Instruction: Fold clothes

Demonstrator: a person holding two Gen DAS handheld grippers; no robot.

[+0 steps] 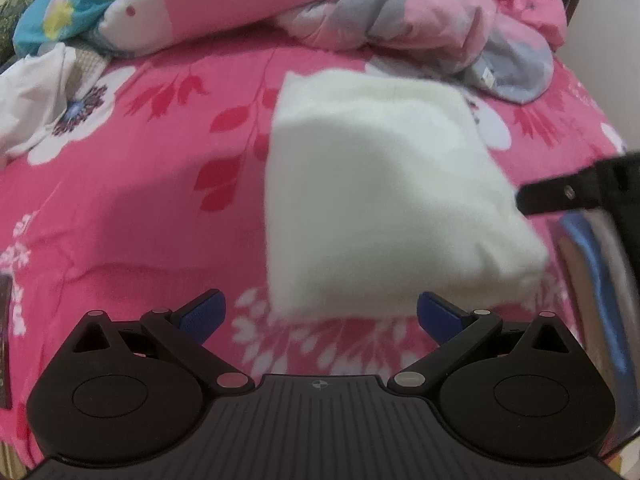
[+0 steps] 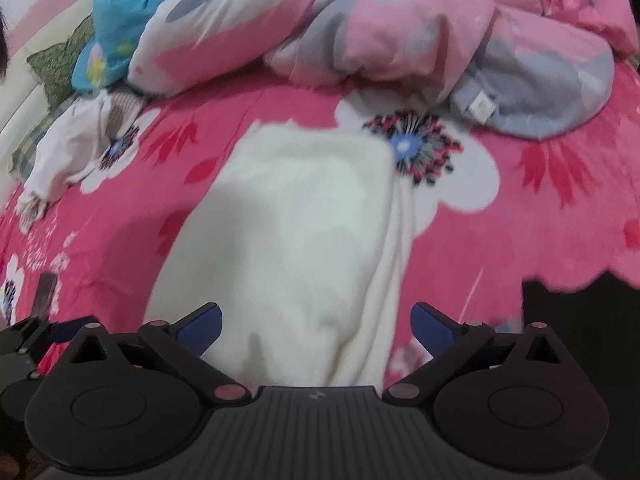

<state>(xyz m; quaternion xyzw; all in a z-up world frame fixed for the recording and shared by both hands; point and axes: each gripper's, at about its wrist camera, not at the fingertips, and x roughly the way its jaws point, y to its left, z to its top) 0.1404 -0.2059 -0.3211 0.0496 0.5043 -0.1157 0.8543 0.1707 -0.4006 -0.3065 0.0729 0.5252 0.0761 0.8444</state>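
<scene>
A folded cream-white fleece garment (image 1: 376,184) lies on the pink floral bedsheet (image 1: 140,200). My left gripper (image 1: 320,316) hovers open just in front of its near edge, blue pads wide apart and empty. In the right wrist view the same garment (image 2: 288,232) runs from mid-frame down under my right gripper (image 2: 316,324), which is open above its near end with nothing pinched. The right gripper's black body (image 1: 580,192) shows at the left wrist view's right edge, beside the garment. The left gripper (image 2: 24,344) shows at the right view's lower left.
A bunched pink, grey and white quilt (image 1: 360,12) fills the back of the bed, with a teal floral cloth (image 1: 60,4) at the back left. A crumpled white garment (image 2: 76,152) lies on the left. The bed edge (image 2: 572,280) drops into dark space at right.
</scene>
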